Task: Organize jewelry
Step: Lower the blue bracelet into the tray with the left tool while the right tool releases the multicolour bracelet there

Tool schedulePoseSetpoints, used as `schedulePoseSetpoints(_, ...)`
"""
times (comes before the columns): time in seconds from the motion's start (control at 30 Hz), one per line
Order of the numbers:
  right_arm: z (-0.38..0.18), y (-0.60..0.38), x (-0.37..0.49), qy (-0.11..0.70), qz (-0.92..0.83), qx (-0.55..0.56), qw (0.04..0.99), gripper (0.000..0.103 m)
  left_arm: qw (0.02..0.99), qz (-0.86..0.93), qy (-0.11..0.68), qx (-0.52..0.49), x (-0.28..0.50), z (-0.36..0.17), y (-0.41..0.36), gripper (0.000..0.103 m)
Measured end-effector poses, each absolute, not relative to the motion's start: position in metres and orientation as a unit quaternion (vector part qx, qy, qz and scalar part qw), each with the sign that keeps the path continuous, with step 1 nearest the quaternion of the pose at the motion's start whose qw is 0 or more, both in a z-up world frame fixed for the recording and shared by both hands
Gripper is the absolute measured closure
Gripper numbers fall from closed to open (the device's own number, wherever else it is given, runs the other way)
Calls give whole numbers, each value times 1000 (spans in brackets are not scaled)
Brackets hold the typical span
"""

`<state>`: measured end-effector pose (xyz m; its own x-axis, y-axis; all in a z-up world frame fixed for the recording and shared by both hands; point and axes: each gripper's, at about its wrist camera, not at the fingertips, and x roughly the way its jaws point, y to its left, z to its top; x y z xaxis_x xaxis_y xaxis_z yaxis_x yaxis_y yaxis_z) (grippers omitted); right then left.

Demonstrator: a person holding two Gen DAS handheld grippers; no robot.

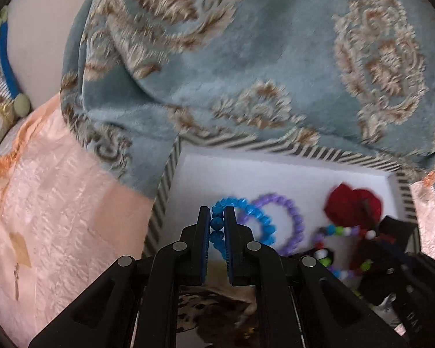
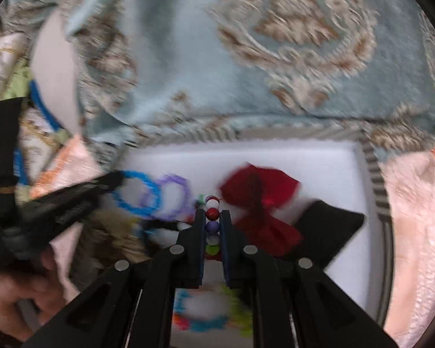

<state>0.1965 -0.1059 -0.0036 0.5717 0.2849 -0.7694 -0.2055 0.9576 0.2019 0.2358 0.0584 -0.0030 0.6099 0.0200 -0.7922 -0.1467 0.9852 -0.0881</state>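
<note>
In the left wrist view my left gripper (image 1: 217, 211) is shut on the beads of a blue bracelet (image 1: 258, 217), over the left part of a white box with a striped rim (image 1: 168, 179). A purple bracelet (image 1: 293, 220) overlaps the blue one, and a red bow (image 1: 353, 206) lies to the right. My right gripper (image 2: 212, 213) is shut on a multicoloured bead bracelet (image 2: 212, 226) in front of the red bow (image 2: 261, 203). The right gripper (image 1: 382, 232) also shows at the right of the left wrist view, with that bracelet (image 1: 342, 249) hanging from it.
A blue patterned cloth (image 1: 246, 72) lies behind the box and a peach satin fabric (image 1: 58, 203) beside it. A black flat piece (image 2: 330, 226) rests in the box's right part. Another bright bead bracelet (image 2: 208, 313) shows blurred under the right gripper. A hand (image 2: 20, 290) holds the left gripper (image 2: 116, 178).
</note>
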Motion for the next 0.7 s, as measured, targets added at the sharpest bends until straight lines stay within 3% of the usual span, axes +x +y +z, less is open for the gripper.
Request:
schedulePoseSetpoints(0.1, -7, -113, 195, 442, 134, 50, 885, 90, 896, 51, 438, -56, 232, -6, 56, 103)
schedulePoseSetpoints(0.17, -5, -118, 193, 437, 143, 62, 886, 76, 895, 52, 440, -53, 230, -7, 55, 103)
schedulePoseSetpoints(0.23, -3, -121, 188, 428, 145, 65, 889, 69, 895, 54, 440, -56, 227, -8, 55, 96)
schedulePoseSetpoints(0.37, 3, -126, 178, 423, 150, 55, 892, 69, 898, 48, 436, -43, 219, -6, 49, 95)
schedulePoseSetpoints(0.43, 7, -126, 172, 420, 148, 47, 894, 69, 901, 45, 429, -35, 209, 1, 43, 88)
schedulePoseSetpoints(0.57, 20, -129, 149, 414, 151, 46, 897, 66, 911, 30, 411, -21, 179, 22, 31, 50)
schedulePoseSetpoints(0.6, 24, -129, 143, 411, 152, 48, 897, 61, 912, 32, 408, -10, 173, 27, 28, 39)
schedulePoseSetpoints(0.67, 30, -136, 122, 404, 149, 59, 901, 30, 918, 37, 395, 9, 156, 34, 23, 30)
schedulePoseSetpoints(0.7, 33, -140, 112, 400, 145, 65, 903, 25, 922, 42, 384, 16, 143, 38, 21, 30)
